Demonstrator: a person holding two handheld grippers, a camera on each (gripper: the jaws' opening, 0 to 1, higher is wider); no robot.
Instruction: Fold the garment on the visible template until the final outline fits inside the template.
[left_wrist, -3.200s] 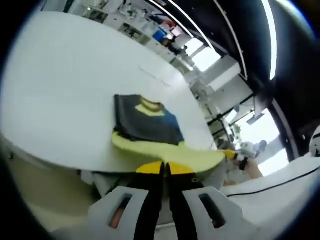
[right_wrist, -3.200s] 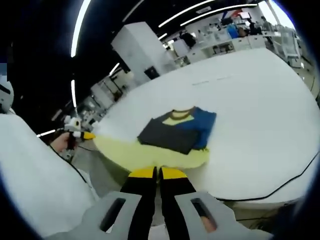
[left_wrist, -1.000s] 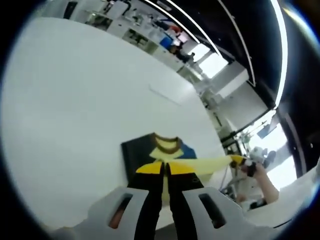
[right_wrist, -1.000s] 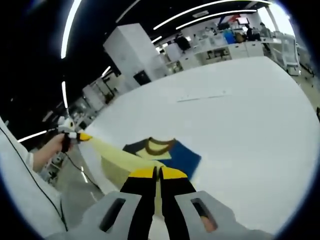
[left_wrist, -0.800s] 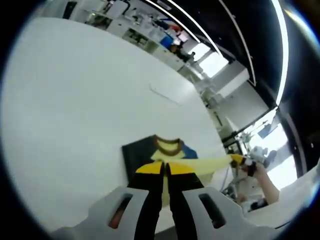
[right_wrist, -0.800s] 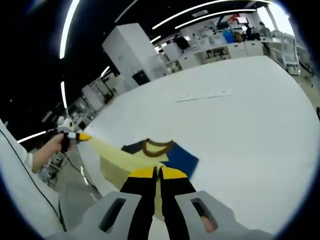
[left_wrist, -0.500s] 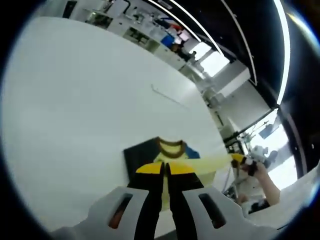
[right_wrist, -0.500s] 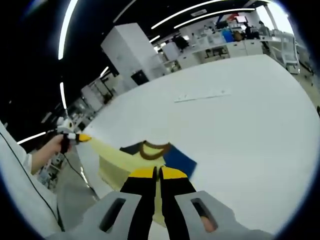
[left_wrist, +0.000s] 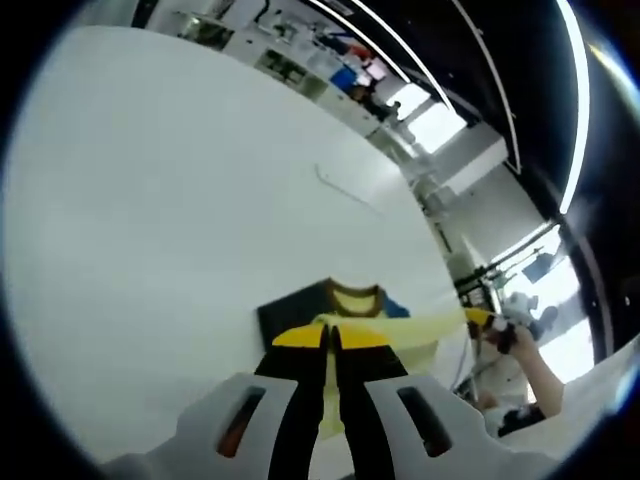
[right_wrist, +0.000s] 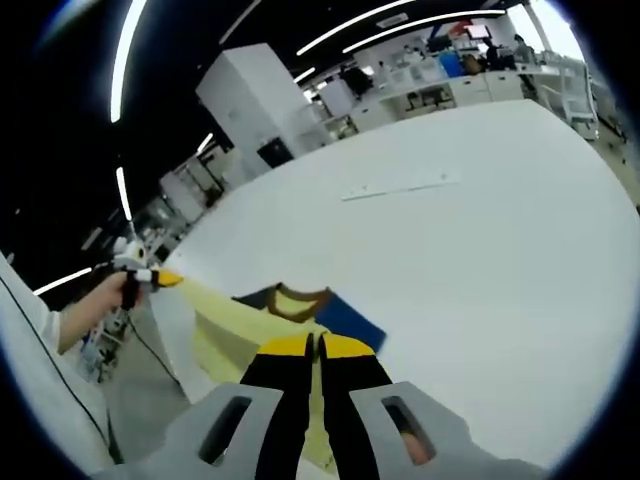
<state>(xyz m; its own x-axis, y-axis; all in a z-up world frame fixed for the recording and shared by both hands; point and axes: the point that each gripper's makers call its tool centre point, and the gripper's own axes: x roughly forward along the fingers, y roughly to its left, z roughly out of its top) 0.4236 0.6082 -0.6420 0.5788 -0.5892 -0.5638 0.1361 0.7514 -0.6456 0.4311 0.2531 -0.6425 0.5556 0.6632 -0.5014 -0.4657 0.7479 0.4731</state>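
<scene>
A folded garment (left_wrist: 292, 308), dark grey and blue with a brown collar, lies on the white table (left_wrist: 150, 200). Its pale yellow lower part (left_wrist: 420, 325) is lifted and stretched taut between both grippers. My left gripper (left_wrist: 331, 337) is shut on one corner of that yellow hem. My right gripper (right_wrist: 316, 346) is shut on the other corner. In the right gripper view the yellow cloth (right_wrist: 222, 308) runs left to the left gripper (right_wrist: 162, 279) and covers the near part of the garment (right_wrist: 350, 318). The right gripper (left_wrist: 478, 319) appears at the right of the left gripper view.
A thin line mark (left_wrist: 346, 190) lies on the table (right_wrist: 480, 200) beyond the garment, also seen as the mark (right_wrist: 395, 187). A person's hand (right_wrist: 95, 305) holds the left gripper off the table's edge. A white cabinet (right_wrist: 265, 100) and shelving stand behind.
Both grippers have carried the yellow hem forward over the table, so it now hangs over more of the folded garment. Both stay shut on it.
</scene>
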